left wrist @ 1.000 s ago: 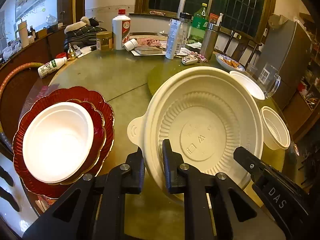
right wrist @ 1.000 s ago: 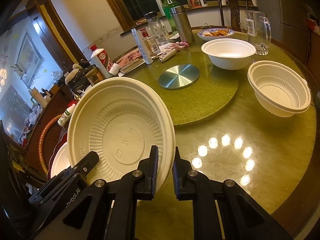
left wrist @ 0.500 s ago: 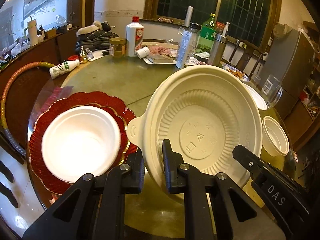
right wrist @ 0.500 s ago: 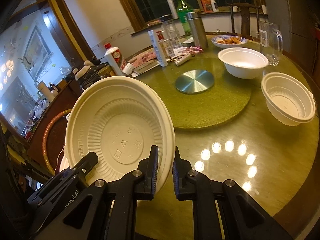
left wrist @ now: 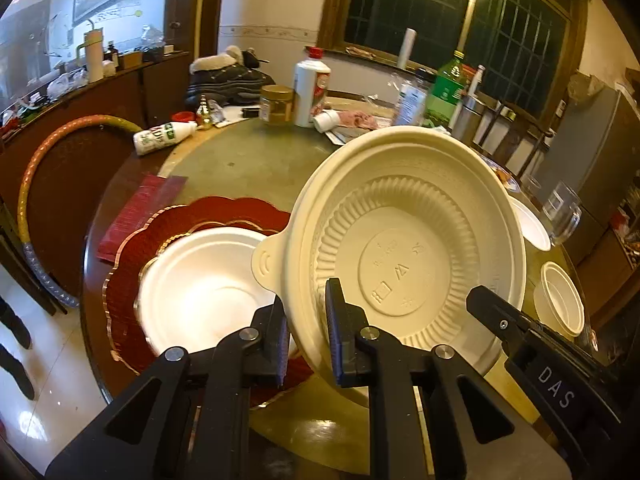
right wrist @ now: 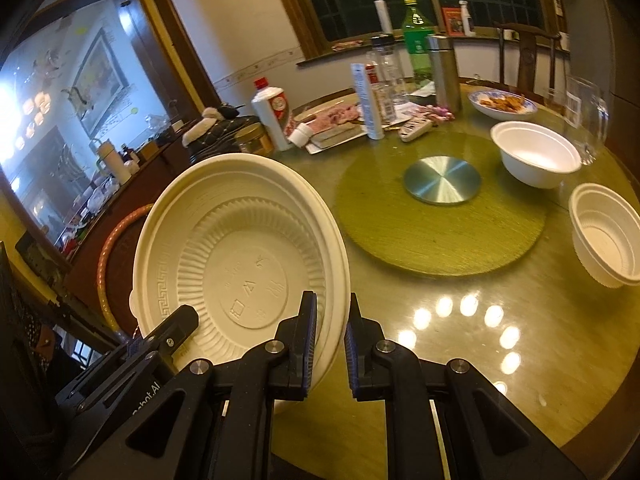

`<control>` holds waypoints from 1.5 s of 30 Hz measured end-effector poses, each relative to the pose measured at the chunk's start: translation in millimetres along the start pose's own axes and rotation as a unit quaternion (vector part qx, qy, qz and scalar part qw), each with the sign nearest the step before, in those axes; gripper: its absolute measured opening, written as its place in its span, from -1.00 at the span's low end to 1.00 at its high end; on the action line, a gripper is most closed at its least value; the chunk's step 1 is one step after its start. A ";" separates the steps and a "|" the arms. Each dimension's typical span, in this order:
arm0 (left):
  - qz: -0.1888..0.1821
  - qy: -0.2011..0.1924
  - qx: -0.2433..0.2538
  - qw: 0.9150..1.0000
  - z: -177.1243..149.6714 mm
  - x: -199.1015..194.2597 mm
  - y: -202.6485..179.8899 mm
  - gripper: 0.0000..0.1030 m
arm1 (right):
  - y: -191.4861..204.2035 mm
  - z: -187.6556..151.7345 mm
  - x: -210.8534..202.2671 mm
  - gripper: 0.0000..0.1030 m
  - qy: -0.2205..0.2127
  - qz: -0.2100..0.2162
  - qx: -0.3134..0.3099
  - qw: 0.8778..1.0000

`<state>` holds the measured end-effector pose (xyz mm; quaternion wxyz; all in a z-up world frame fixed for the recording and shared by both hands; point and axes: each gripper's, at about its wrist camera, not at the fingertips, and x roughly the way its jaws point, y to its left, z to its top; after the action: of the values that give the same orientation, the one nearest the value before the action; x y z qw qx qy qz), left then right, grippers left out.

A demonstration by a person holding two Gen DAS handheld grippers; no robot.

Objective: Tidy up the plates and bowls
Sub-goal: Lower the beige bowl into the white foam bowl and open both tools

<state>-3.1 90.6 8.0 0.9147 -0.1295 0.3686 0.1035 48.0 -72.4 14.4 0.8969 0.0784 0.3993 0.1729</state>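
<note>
Both grippers hold one large cream ribbed bowl (left wrist: 404,248) by its rim, raised above the table. My left gripper (left wrist: 306,332) is shut on its left rim. My right gripper (right wrist: 330,344) is shut on its right rim, where the bowl (right wrist: 236,264) shows tilted. Below and left of it a white bowl (left wrist: 204,292) sits on stacked red scalloped plates (left wrist: 224,208). A white foam bowl (right wrist: 534,158) and a cream ribbed bowl stack (right wrist: 606,232) stand at the table's right side.
A green turntable (right wrist: 436,236) with a metal disc (right wrist: 442,180) fills the table centre. Bottles (right wrist: 418,40), a flask, a jar, a food dish (right wrist: 502,104) and a glass jug (right wrist: 586,120) crowd the far edge. A hoop (left wrist: 44,152) leans at the left.
Both grippers have lifted the cream bowl higher and carried it left, so that it now overlaps the white bowl on the red plates.
</note>
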 end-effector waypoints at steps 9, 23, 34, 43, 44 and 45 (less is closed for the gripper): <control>0.019 -0.007 -0.027 0.999 7.2 -2.3 31.5 -0.72 | 33.5 6.2 13.3 -0.76 0.007 0.017 -0.030 0.999; 0.032 -0.005 -0.034 0.999 3.0 2.4 51.1 -0.72 | 53.0 1.1 27.1 -0.76 0.020 0.030 -0.047 0.998; 0.052 -0.011 -0.027 0.998 3.9 -0.7 61.5 -0.70 | 64.4 1.5 33.7 -0.76 0.018 0.050 -0.065 0.996; 0.067 -0.003 -0.024 0.997 4.1 5.9 66.5 -0.69 | 70.0 0.6 44.5 -0.75 0.029 0.063 -0.077 0.995; 0.068 -0.002 -0.024 0.997 4.5 6.6 67.3 -0.69 | 70.9 1.1 45.4 -0.75 0.031 0.063 -0.078 0.995; 0.067 0.000 -0.025 0.997 5.0 7.7 68.3 -0.69 | 71.9 1.1 46.3 -0.75 0.032 0.062 -0.078 0.994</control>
<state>-13.9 157.5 -4.8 0.9023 -0.1267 0.3736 0.1740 59.8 11.5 3.3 0.8748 0.0270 0.4070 0.2615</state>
